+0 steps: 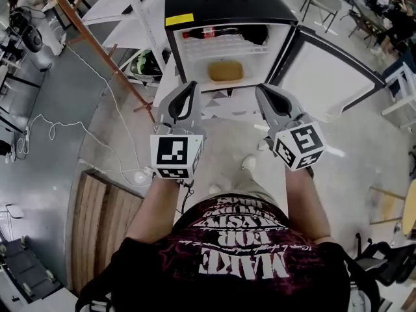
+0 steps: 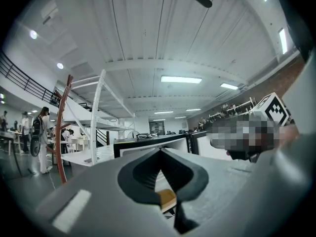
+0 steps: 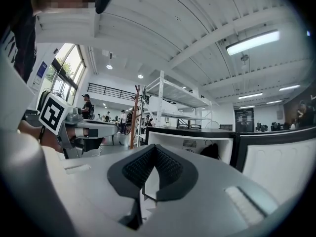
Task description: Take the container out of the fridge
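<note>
Tan container point(image 1: 225, 71) sits on the lower shelf inside the open fridge point(image 1: 188, 5), with a cola bottle point(image 1: 208, 32) on the shelf above. Out front and clear of it, left gripper point(image 1: 192, 85) and right gripper point(image 1: 260, 88) point level, both with fingers pressed together on nothing.

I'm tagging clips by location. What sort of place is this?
Likely a large open workshop or lab hall: grey concrete floor, tall white metal shelving rack, and high white ceiling with strip lights.
</note>
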Demonstrator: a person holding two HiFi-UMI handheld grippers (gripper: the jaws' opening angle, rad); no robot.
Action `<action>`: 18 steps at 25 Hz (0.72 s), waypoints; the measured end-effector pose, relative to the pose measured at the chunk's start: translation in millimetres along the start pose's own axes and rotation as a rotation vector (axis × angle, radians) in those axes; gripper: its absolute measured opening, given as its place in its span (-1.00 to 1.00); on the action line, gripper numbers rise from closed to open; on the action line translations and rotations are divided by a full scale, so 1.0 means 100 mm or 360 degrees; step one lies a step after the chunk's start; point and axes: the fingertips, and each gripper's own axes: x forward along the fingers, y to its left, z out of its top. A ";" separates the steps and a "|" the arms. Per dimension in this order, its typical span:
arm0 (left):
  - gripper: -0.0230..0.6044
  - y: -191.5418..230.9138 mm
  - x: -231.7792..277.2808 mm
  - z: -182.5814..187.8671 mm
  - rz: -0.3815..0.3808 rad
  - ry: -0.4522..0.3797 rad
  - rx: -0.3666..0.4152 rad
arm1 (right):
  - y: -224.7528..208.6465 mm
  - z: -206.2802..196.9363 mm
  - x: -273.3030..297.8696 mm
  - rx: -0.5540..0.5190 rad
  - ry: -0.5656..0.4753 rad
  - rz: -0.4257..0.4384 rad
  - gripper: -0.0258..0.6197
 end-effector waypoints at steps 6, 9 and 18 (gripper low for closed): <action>-0.93 0.04 -0.01 -0.07 0.0031 0.0036 -0.0010 | 0.02 -0.01 0.08 -0.0021 0.0018 0.0038 -0.83; -0.93 0.05 0.04 -0.14 0.0039 0.0061 -0.0026 | 0.01 -0.06 0.12 -0.0031 0.0040 0.0061 -0.83; -0.93 0.06 0.35 -0.26 0.0040 0.0096 -0.0028 | -0.27 -0.23 0.31 0.0019 0.0070 0.0067 -0.83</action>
